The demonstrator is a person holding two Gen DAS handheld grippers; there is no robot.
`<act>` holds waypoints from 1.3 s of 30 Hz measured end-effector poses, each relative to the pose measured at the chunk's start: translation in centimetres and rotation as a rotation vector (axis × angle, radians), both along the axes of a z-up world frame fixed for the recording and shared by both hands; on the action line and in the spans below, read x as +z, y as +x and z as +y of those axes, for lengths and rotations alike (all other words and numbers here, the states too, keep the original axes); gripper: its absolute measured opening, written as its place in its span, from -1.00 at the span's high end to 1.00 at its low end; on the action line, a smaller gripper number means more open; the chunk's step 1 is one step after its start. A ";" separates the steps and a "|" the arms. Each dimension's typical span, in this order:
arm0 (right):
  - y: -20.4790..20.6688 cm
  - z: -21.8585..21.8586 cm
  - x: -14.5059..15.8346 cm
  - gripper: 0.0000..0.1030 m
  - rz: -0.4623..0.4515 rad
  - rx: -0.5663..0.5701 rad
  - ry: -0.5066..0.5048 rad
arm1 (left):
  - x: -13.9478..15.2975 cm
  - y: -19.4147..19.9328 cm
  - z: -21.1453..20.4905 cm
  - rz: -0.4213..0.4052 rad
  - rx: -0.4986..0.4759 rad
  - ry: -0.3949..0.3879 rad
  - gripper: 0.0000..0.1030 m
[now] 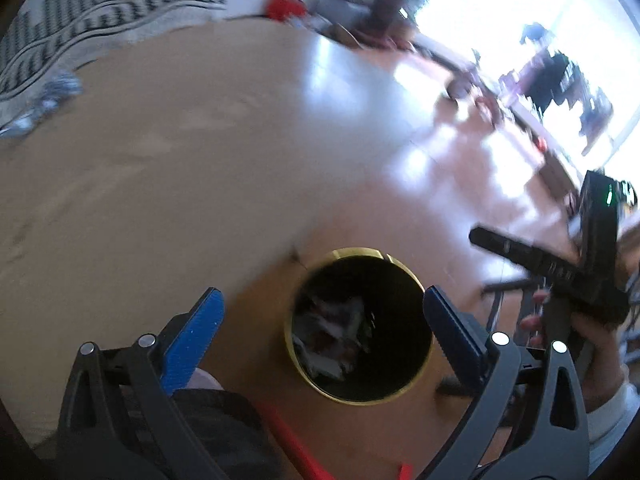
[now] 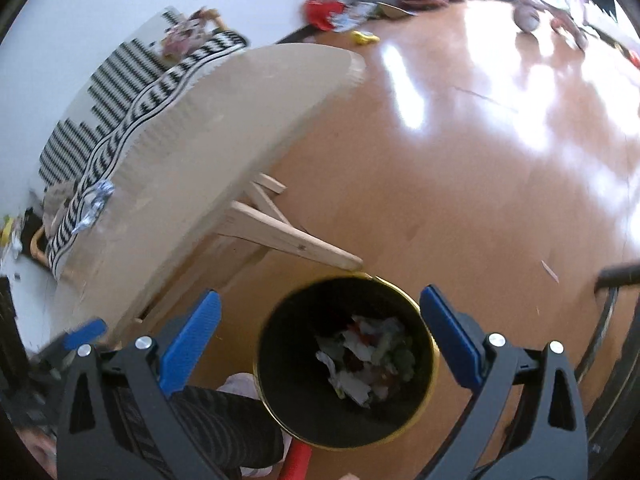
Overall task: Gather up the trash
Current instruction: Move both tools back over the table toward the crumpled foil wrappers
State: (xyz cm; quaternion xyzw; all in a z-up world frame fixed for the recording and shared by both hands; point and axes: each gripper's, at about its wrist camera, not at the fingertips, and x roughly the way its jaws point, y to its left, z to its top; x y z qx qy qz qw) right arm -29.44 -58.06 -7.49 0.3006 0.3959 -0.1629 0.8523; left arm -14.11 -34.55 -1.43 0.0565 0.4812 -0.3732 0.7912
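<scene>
A black waste bin with a gold rim (image 1: 416, 280) (image 2: 424, 316) stands on the wooden floor beside the table. Crumpled paper and wrappers (image 1: 332, 340) (image 2: 368, 360) lie at its bottom. My left gripper (image 1: 324, 316) hangs above the bin, jaws wide open, with nothing between its blue pads (image 1: 196, 332). My right gripper (image 2: 320, 316) is also open and empty over the bin. In the left wrist view the right gripper (image 1: 532, 256) shows at the right edge, held by a hand (image 1: 536, 324). A crumpled foil scrap (image 2: 96, 200) (image 1: 48, 100) lies on the table's far side.
A beige round table (image 1: 160, 160) (image 2: 200, 120) on pale wooden legs (image 2: 288, 236) stands left of the bin. A black-and-white striped cloth (image 2: 120, 92) drapes a seat behind it. A leg in dark trousers (image 2: 224, 420) is below the grippers. Toys and clutter (image 2: 332, 12) line the far floor.
</scene>
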 end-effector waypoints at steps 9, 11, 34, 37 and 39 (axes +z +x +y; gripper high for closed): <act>14.0 9.9 4.0 -0.87 -0.082 0.349 -0.161 | 2.3 9.3 12.9 -0.072 0.267 0.070 -0.88; 17.4 12.7 4.2 -0.87 -0.082 0.428 -0.210 | 1.5 11.6 15.5 -0.082 0.313 0.131 -0.88; 46.9 22.7 6.5 -0.87 -0.109 0.609 -0.299 | -0.7 34.9 17.1 -0.159 0.295 0.252 -0.87; 50.0 23.7 6.0 -0.87 -0.098 0.634 -0.293 | -1.3 36.1 16.7 -0.153 0.290 0.242 -0.88; 51.3 24.5 5.7 -0.87 -0.097 0.652 -0.286 | -1.6 36.8 16.5 -0.151 0.277 0.236 -0.87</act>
